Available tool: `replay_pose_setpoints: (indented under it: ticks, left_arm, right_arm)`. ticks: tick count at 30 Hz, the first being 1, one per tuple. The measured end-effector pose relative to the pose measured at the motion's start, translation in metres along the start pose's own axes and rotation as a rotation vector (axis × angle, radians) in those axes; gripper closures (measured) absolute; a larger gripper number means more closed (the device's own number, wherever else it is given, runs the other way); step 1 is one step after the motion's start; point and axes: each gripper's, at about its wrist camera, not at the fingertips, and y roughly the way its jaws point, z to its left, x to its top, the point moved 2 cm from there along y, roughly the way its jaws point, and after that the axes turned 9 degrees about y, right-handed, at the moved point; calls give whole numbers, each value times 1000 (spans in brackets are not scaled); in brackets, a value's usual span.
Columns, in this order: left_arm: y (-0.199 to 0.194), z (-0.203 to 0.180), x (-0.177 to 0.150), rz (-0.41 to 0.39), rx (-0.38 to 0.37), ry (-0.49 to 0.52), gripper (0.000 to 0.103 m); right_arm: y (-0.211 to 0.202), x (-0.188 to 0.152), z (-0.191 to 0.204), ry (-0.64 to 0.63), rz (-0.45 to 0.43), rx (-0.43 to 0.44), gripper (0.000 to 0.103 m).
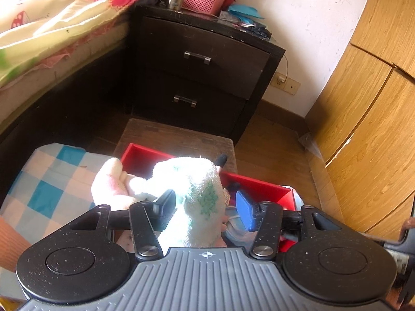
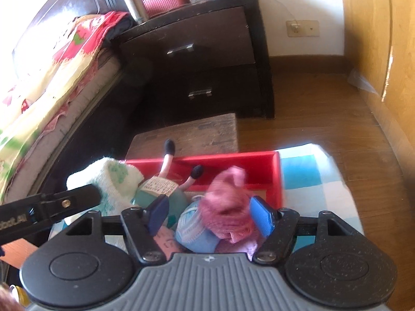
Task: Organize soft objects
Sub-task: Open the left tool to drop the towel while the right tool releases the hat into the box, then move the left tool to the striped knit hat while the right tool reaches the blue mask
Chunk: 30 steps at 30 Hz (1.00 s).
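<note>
A white towel with green print stands bunched between the fingers of my left gripper, which is open; a gap shows beside the blue pad. It hangs over the red box. In the right wrist view my right gripper is open, with a blurred pink knitted cloth between its fingers over the red box. A doll in a teal dress with black feet, a light blue knitted piece and the towel lie in the box.
The box rests on a blue-and-white checked cloth next to a low wooden stool. A dark nightstand stands behind, a bed on the left, a wooden wardrobe on the right. A cream plush lies left of the towel.
</note>
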Motion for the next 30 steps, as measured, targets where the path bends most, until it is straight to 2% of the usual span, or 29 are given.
replay_pose_setpoints:
  ticks: [7,14,19,30]
  left_arm:
    - [-12,2,-5,23,0,11,45]
    - [-17,-3,-18,78,25,62,44]
    - [-22,-3,-24,105,36,92,43]
    - [-34,-10,-62,194,59,177,31]
  right_arm:
    - [-18,5,-6,14,-12,0,55]
    - [-40,-4,11,-83,-10,-33,55]
    - [-50,-14,19,-133,14,-52,55]
    - [-59,-51,20,-183,100,-85,55]
